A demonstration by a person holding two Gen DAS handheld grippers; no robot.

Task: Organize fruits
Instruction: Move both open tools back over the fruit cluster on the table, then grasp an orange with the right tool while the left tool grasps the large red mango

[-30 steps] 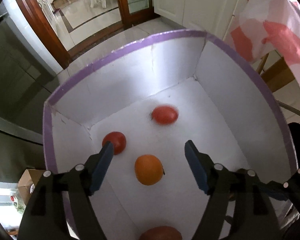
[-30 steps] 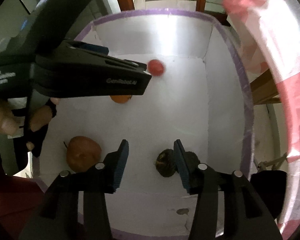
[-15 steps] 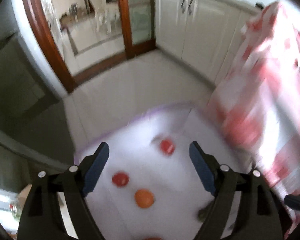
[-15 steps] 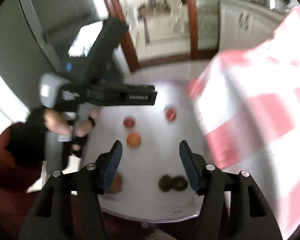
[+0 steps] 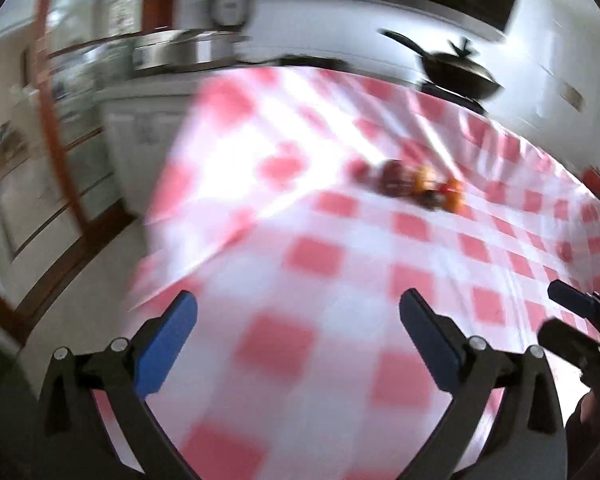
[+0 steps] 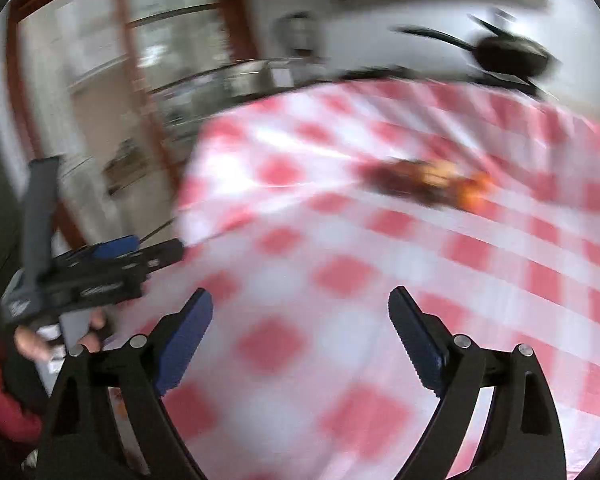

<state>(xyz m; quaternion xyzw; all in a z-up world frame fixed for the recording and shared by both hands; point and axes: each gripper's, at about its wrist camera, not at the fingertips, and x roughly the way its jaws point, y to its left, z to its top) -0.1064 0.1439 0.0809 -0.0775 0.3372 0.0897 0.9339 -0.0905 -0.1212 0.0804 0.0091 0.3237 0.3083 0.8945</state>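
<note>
A bench (image 5: 400,264) draped in a red-and-white checked cloth is being viewed by both wrist cameras, and both pictures are blurred. The left gripper (image 5: 296,340) is being held above the near part of the bench; its jaws are opening, are already spread wide, and nothing is being held between them. The right gripper (image 6: 300,336) is likewise being held over the cloth, its jaws opening and standing wide with nothing between them. A cluster of fruits (image 5: 416,190) is lying toward the far edge of the bench, well apart from both grippers; dark red and orange pieces are being made out, but single fruits cannot be told apart through the blur. In the right wrist view the same cluster (image 6: 432,186) is showing toward the far right. A dark pan (image 5: 456,70) is sitting beyond the far edge.
</note>
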